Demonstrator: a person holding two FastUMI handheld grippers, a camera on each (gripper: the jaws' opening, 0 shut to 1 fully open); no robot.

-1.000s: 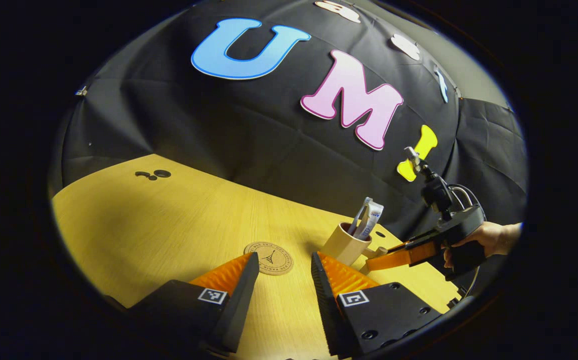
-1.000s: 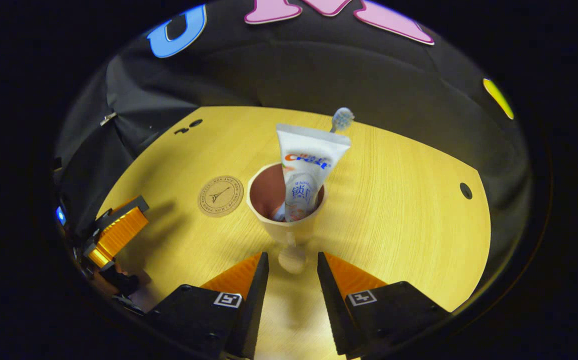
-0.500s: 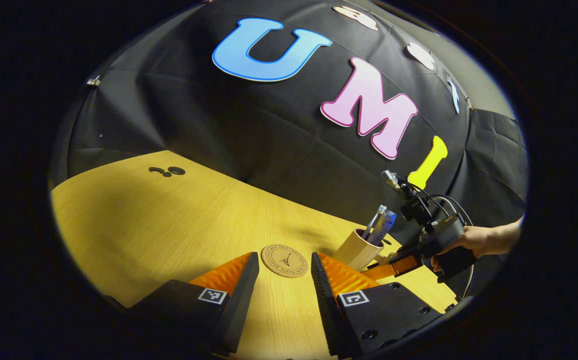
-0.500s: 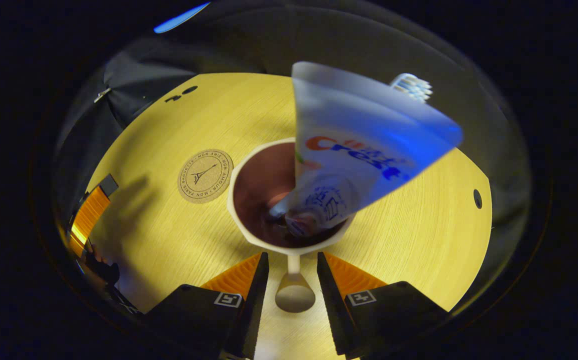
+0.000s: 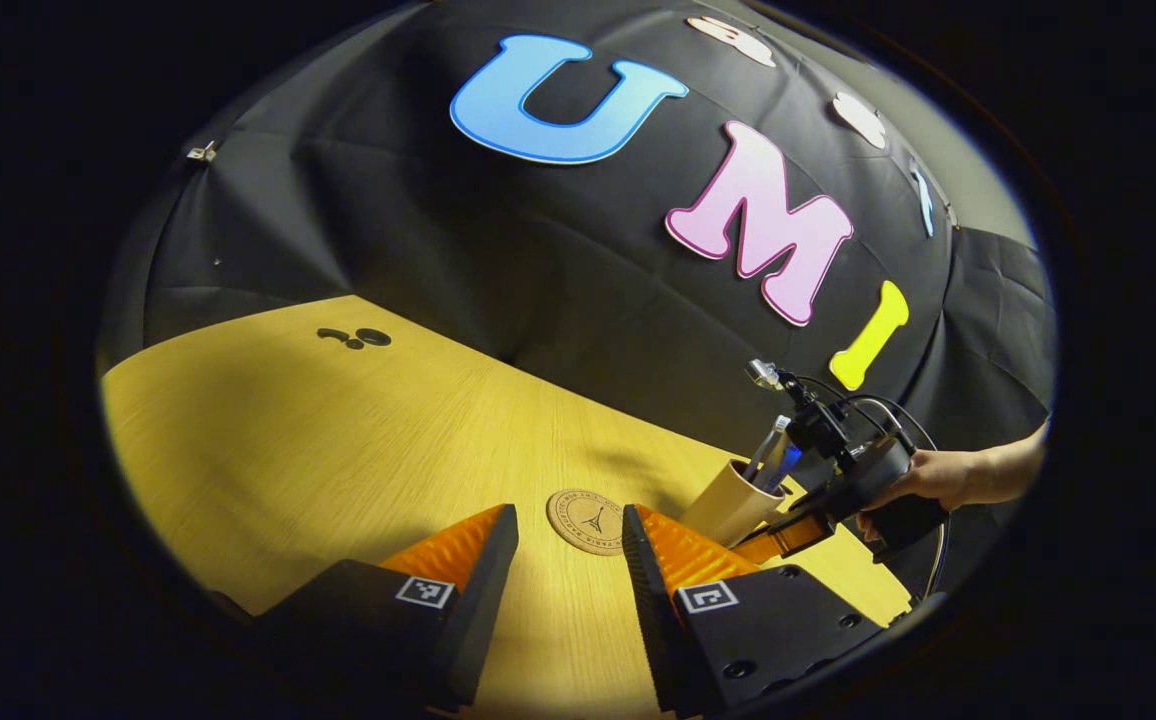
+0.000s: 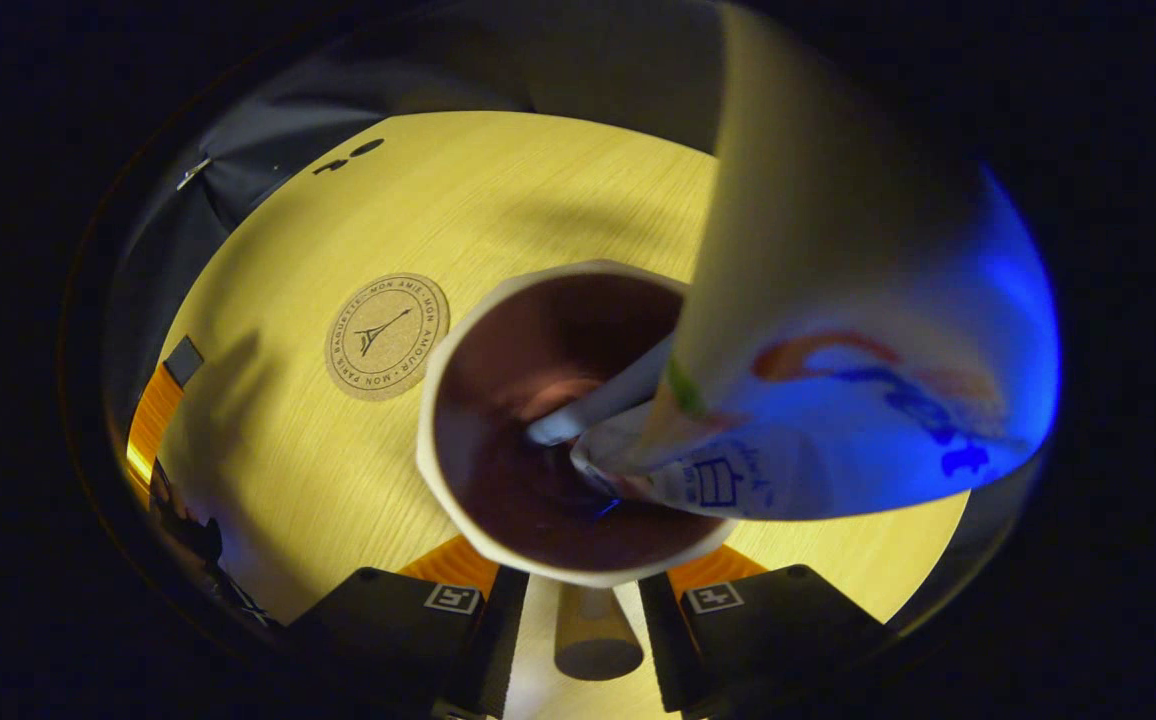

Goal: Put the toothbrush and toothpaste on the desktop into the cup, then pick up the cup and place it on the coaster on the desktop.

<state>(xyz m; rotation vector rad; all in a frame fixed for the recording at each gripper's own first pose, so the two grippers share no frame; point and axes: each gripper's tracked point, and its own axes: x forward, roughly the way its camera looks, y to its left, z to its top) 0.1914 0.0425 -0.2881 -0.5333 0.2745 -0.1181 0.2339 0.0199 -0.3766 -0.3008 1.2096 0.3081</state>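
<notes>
Closer now than a moment back, the cup [image 6: 568,430] has swelled in the right gripper view until its rim sits right over the fingers, and its handle [image 6: 593,635] has slid into the gap between them. The toothpaste [image 6: 838,400] leans out of the cup toward the right-hand finger, looming large and blurred, with the pale toothbrush [image 6: 603,400] handle lying beside it inside the dark bowl, so both are already stowed. The right gripper [image 6: 578,620] has its fingers standing to either side of the handle, narrowly parted; whether they press on it I cannot tell, since the rim covers their tips. From the left gripper view the cup [image 5: 733,500] looks tilted, its base hidden behind the near finger, so whether it has left the tabletop [image 5: 338,440] is unclear; a hand [image 5: 938,475] holds the right gripper just beyond it. The coaster [image 6: 386,322] lies beside the cup, off past the left-hand finger and well apart from the rim. The left gripper [image 5: 570,545] hangs idle, fingers spread and holding nothing, with the coaster [image 5: 590,520] just ahead of the gap. I'd judge the handle grasp is the step in hand, with the carry to the coaster left.
</notes>
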